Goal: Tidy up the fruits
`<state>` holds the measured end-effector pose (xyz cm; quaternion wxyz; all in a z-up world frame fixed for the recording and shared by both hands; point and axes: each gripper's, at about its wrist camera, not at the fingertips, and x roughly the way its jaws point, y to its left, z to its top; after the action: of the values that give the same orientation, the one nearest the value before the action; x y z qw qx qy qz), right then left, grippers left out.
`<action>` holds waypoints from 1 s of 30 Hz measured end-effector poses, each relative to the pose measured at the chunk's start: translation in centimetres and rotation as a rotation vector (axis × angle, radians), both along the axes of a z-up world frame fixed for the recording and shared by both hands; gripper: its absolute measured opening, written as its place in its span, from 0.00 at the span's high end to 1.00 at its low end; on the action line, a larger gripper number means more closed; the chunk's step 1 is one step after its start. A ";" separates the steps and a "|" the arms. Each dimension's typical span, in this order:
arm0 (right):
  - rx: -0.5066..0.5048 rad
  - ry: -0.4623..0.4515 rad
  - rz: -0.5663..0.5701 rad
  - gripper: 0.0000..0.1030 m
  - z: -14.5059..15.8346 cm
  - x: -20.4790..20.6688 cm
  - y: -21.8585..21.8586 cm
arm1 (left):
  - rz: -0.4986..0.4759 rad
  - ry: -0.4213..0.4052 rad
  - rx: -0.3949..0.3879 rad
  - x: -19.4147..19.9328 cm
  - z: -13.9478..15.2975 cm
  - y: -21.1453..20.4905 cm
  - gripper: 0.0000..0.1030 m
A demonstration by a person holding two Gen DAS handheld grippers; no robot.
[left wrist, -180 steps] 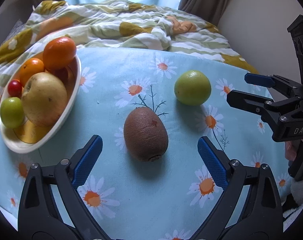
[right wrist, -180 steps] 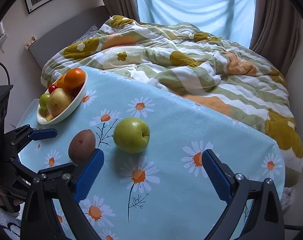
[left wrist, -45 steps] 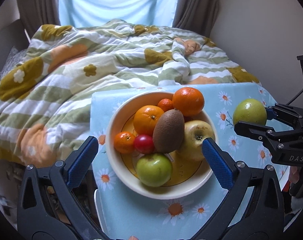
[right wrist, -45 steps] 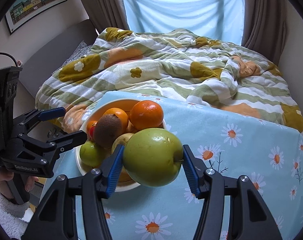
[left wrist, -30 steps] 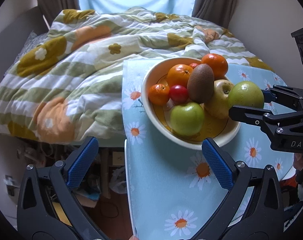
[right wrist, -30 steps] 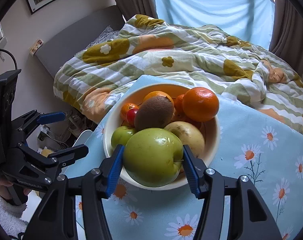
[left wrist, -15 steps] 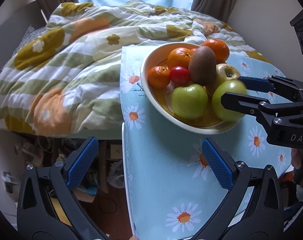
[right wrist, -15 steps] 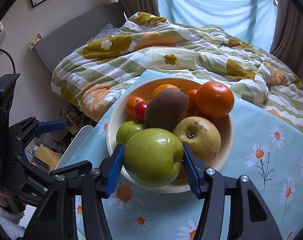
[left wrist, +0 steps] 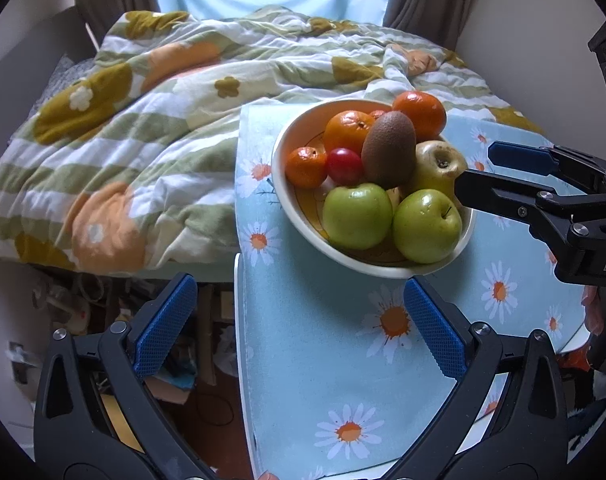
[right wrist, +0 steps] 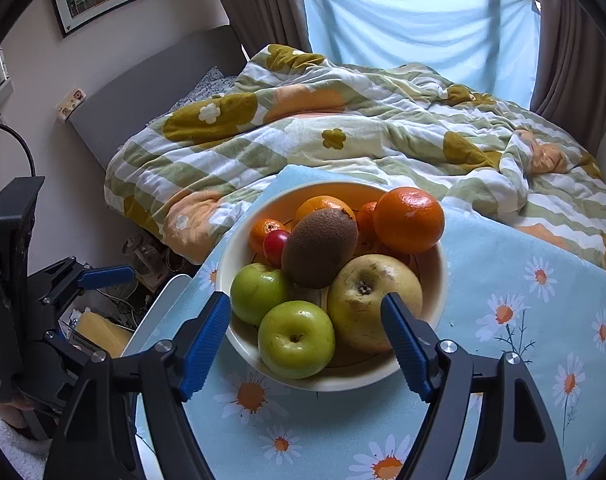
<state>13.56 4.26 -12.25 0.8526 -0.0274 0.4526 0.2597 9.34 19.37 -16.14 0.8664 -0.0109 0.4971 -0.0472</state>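
A cream bowl (right wrist: 437, 280) (left wrist: 279, 152) on the daisy tablecloth holds the fruit: two green apples, a kiwi (right wrist: 319, 246), a yellow pear (right wrist: 367, 292), oranges and a small red fruit. The larger green apple (right wrist: 297, 338) (left wrist: 427, 226) lies at the bowl's near edge. My right gripper (right wrist: 305, 344) is open just above that apple, apart from it. It also shows in the left wrist view (left wrist: 473, 172) at the bowl's right side. My left gripper (left wrist: 297, 324) is open and empty, near the table's left edge.
The table's left edge (left wrist: 239, 320) drops to a cluttered floor. A bed with a flowered quilt (right wrist: 343, 128) lies behind the table. The tablecloth (right wrist: 523, 320) stretches to the right of the bowl.
My right gripper has opened and let the green apple go into the bowl. The left gripper has stayed open and drawn slightly back.
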 end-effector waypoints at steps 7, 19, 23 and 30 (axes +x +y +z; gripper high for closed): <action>-0.002 -0.048 -0.029 0.29 4.0 -1.3 -3.8 | -0.008 -0.052 0.004 -0.7 4.4 -3.5 0.00; -0.054 -0.120 -0.244 0.07 10.1 -5.4 -14.6 | 0.049 -0.135 -0.008 -3.0 11.3 -10.0 0.00; -0.088 -0.136 -0.330 0.06 11.0 -6.9 -17.6 | 0.058 -0.159 -0.011 -3.9 12.6 -11.8 0.00; -0.128 -0.122 -0.442 0.06 11.3 -9.2 -21.8 | 0.073 -0.192 0.017 -5.8 13.6 -14.9 0.00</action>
<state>4.33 -17.51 -0.96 0.9111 0.0026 0.4106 0.0352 3.54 4.46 -2.51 0.9111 -0.0170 0.4116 -0.0119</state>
